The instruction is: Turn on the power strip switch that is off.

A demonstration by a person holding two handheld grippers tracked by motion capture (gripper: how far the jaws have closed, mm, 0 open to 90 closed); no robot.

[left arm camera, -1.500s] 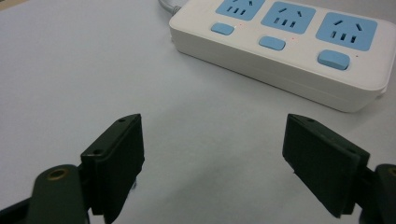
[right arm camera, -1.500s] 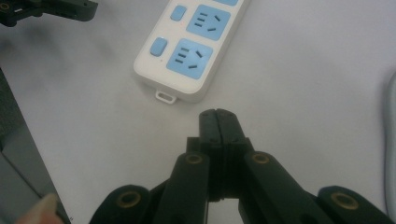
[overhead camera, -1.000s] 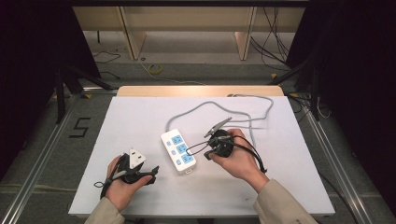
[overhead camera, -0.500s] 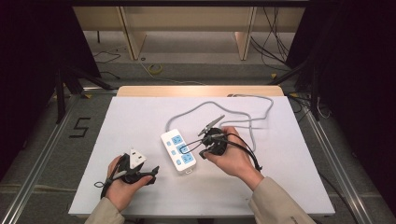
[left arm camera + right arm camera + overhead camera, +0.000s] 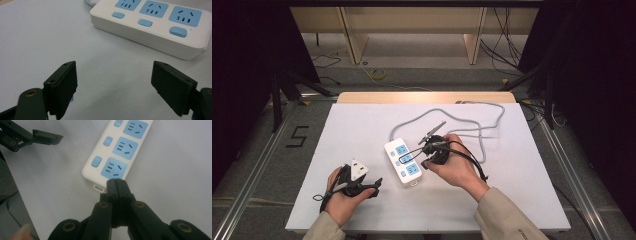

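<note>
**A:** High view first, left to right: the left claw (image 5: 371,184) rests on the white surface (image 5: 522,190) near its front edge, jaws spread with nothing between them. Beside it, mid-surface, lies the power strip (image 5: 403,162). What about the right?

**B:** The right claw (image 5: 116,182) is pinched shut on nothing, its tip at the near end socket. I'd judge a switch press comes next: shift to the blue button (image 5: 96,161), come straight down, press gently so the strip doesn't skid.
</note>
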